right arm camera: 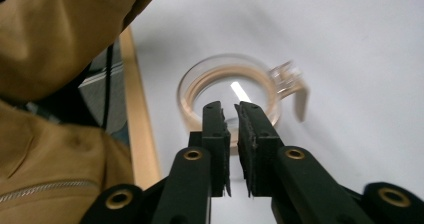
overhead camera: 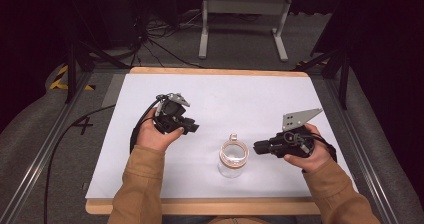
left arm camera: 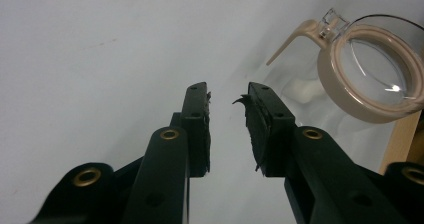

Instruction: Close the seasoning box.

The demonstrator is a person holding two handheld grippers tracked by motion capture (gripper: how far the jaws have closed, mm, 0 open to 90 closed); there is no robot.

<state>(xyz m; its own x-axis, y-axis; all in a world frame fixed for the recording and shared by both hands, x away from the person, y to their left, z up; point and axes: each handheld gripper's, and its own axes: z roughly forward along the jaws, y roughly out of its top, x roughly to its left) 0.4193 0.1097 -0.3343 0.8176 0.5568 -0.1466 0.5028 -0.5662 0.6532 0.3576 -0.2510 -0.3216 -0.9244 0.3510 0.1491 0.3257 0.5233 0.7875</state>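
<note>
a white board [overhead camera: 210, 99] with a wooden edge is lying on the table; a metal stand [overhead camera: 245, 14] and black cables [overhead camera: 150, 39] are sitting on the grey floor beyond.

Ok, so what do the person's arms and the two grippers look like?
Both sleeves are tan, with a zip on the jacket. The left gripper and right gripper are black with brass-coloured rivets. Each carries a grey three-cornered plate. A black cable trails from the left one.

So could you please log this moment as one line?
left gripper open, free | right gripper nearly shut, beside jar | jar upright, lidded
</note>
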